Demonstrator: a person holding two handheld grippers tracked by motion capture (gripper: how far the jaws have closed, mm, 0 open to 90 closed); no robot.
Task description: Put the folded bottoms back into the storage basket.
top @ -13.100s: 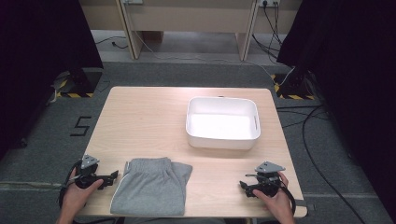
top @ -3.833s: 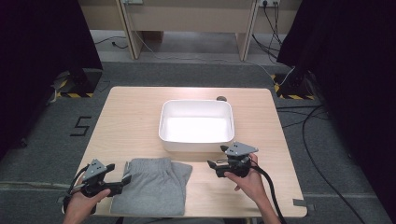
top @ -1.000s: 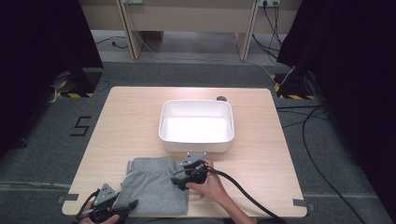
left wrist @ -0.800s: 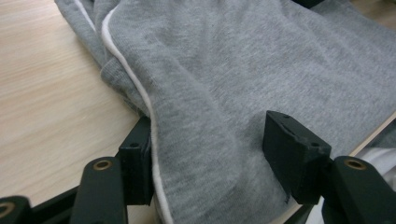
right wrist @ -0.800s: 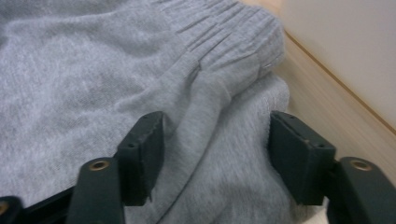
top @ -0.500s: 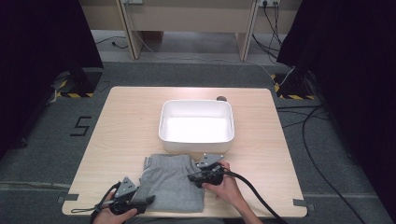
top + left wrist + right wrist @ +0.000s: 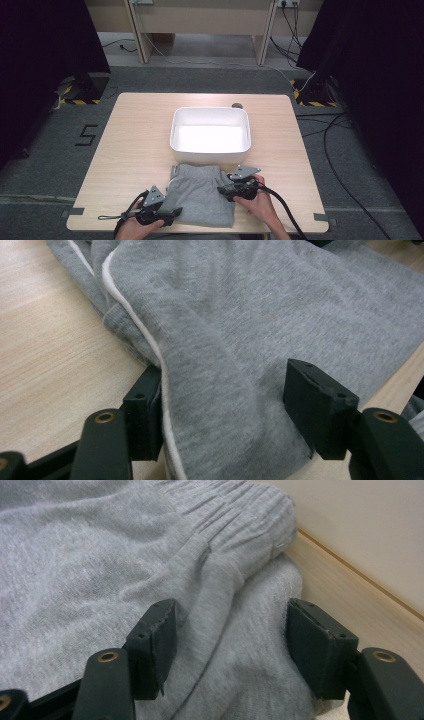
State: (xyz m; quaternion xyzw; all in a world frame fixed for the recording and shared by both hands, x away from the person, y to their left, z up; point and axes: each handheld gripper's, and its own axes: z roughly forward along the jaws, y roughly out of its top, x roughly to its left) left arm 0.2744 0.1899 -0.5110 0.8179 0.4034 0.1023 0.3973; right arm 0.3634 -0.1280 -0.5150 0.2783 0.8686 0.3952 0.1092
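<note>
Folded grey shorts (image 7: 200, 192) with white piping lie on the table's near edge, just in front of the white tub (image 7: 210, 131). My left gripper (image 7: 175, 214) is at the shorts' near left corner. In the left gripper view, my left gripper (image 7: 225, 400) has a bulge of piped hem (image 7: 220, 365) filling its jaws, both pads touching it. My right gripper (image 7: 223, 190) is at the shorts' right edge. My right gripper (image 7: 230, 630) has bunched cloth below the waistband (image 7: 235, 525) pinched in its jaws. Both pairs of jaws have just been opening a little, with cloth still between them.
The wooden table (image 7: 140, 130) is bare on its left half and to the right of the tub. A small dark round thing (image 7: 237, 105) sits behind the tub. The tub's wall (image 7: 370, 535) rises close beside the right gripper's jaws. Cables trail off the near edge.
Both hands and the shorts have slid to the right along the near edge, so the shorts now lie centred in front of the tub.
</note>
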